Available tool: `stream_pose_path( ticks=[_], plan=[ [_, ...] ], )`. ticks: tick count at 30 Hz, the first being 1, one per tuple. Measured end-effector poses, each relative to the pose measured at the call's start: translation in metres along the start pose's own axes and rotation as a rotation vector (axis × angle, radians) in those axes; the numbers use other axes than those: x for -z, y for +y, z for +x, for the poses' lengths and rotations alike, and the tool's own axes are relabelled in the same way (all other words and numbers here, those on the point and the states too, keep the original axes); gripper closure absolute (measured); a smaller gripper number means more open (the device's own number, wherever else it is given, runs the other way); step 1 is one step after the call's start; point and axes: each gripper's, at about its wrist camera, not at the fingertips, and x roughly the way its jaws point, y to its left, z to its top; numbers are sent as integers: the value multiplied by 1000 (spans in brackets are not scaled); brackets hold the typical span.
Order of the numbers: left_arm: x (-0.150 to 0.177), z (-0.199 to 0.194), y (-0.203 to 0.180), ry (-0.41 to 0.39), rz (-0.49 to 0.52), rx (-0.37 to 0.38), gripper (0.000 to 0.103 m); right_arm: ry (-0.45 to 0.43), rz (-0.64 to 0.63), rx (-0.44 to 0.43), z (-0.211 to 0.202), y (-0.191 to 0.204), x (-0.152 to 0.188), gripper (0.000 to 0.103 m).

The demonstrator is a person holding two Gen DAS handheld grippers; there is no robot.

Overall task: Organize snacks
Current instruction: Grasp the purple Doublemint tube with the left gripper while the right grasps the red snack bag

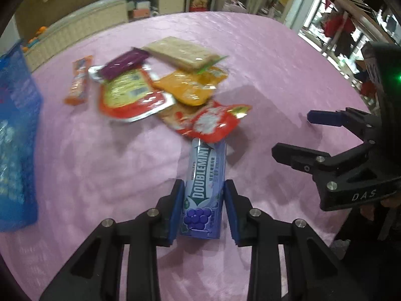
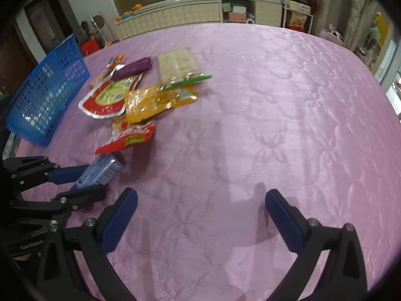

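While snacks await sorting:
Left gripper (image 1: 203, 207): pinching the gum pack (image 1: 204, 188) low on the pink cloth (image 1: 275, 62).
Right gripper (image 2: 200, 219): spread, empty.
Basket (image 2: 47, 95): left of the pile.
Risk: pack's far end sits under the red pouch (image 1: 213, 123); lifting may drag it.

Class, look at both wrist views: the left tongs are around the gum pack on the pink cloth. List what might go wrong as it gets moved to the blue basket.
1. The left tongs grip the blue Doublemint gum pack near one end only, so it may pivot or slip.
2. Its far end lies under the red foil snack packet, which may get dragged along.
3. The blue plastic basket sits beyond the snack pile, which could be knocked.
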Motion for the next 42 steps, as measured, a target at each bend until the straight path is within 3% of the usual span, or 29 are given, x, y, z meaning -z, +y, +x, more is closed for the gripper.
stream_pose_path(
  ticks=[7,11,16,21,26,30,34,39,42],
  plan=[
    [14,-16,40,-50,-170,-56,73,41,-68,-32,9,28,2,0],
    [11,-19,56,-51,-207,-67,73,76,-84,-89,9,44,-12,0],
    [5,-24,63,-83,-180,-124,73,149,-82,-52,19,58,-41,0],
    [-1,-29,65,-107,-173,-102,73,303,-131,-3,39,74,-65,0],
    [-4,-30,68,-119,-172,-85,74,396,-149,53,61,80,-85,0],
    [-3,-28,69,-124,-170,-70,74,493,-123,36,88,81,-90,0],
    [0,-28,73,-126,-191,-37,74,530,-189,85,103,90,-95,0],
    [3,-28,75,-128,-199,-18,74,571,-211,84,115,96,-102,1],
    [4,-27,76,-127,-209,-8,74,563,-227,81,120,102,-111,8]
  ],
)
